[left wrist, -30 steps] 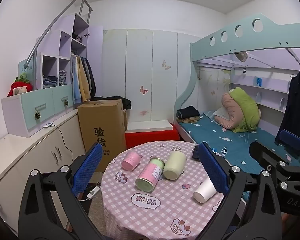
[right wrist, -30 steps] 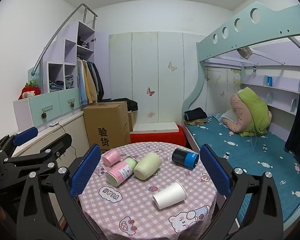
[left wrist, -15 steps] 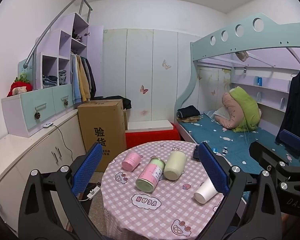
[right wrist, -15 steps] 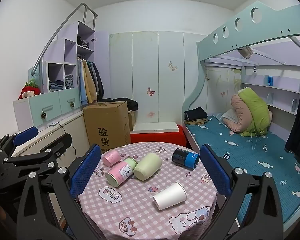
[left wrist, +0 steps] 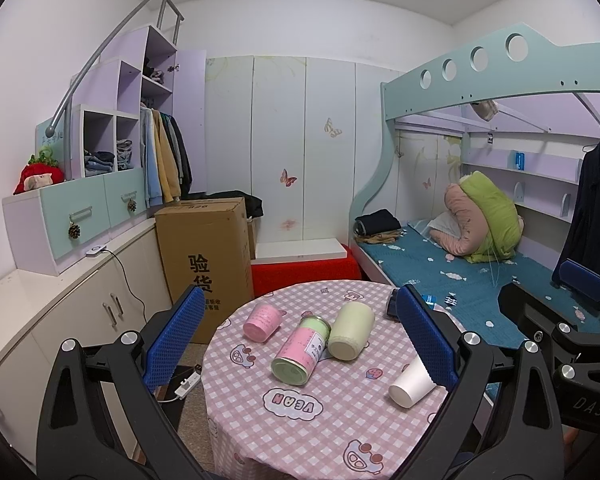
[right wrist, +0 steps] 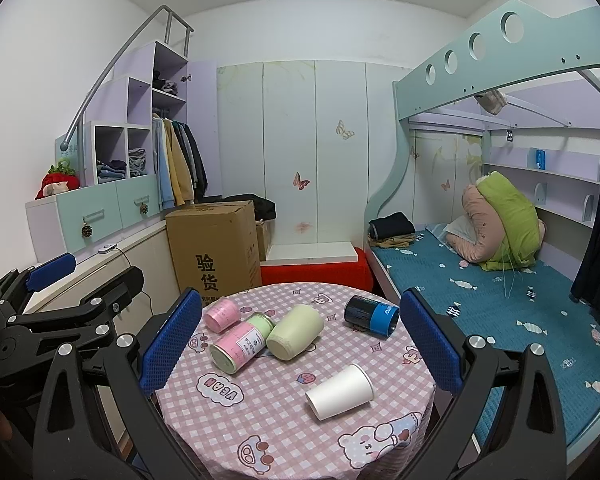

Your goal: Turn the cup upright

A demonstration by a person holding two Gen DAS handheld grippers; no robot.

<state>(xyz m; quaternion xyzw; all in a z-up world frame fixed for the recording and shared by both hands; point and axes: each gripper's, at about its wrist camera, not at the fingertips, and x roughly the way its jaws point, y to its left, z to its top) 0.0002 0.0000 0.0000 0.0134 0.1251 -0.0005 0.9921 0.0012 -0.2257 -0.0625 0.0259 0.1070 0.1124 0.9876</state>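
Both hand-held grippers, left (left wrist: 300, 338) and right (right wrist: 298, 338), hang wide open above the round desk with the pink checked cloth (right wrist: 260, 420), holding nothing, so I'd say we're at the approach step. The white paper cup (right wrist: 340, 391) lies on its side near the front right of the desk, well apart from the pink jar (right wrist: 221, 314), the pink-and-green tin (right wrist: 242, 341), the pale green cup (right wrist: 295, 337) and the dark blue can (right wrist: 371, 315), all tipped over too. Next move probably means the right one dropping down around the cup body, squeezing gently since paper crushes easily.

black gripper frames, silver screws, blue textured pads (left wrist: 175, 336), "das" marking.
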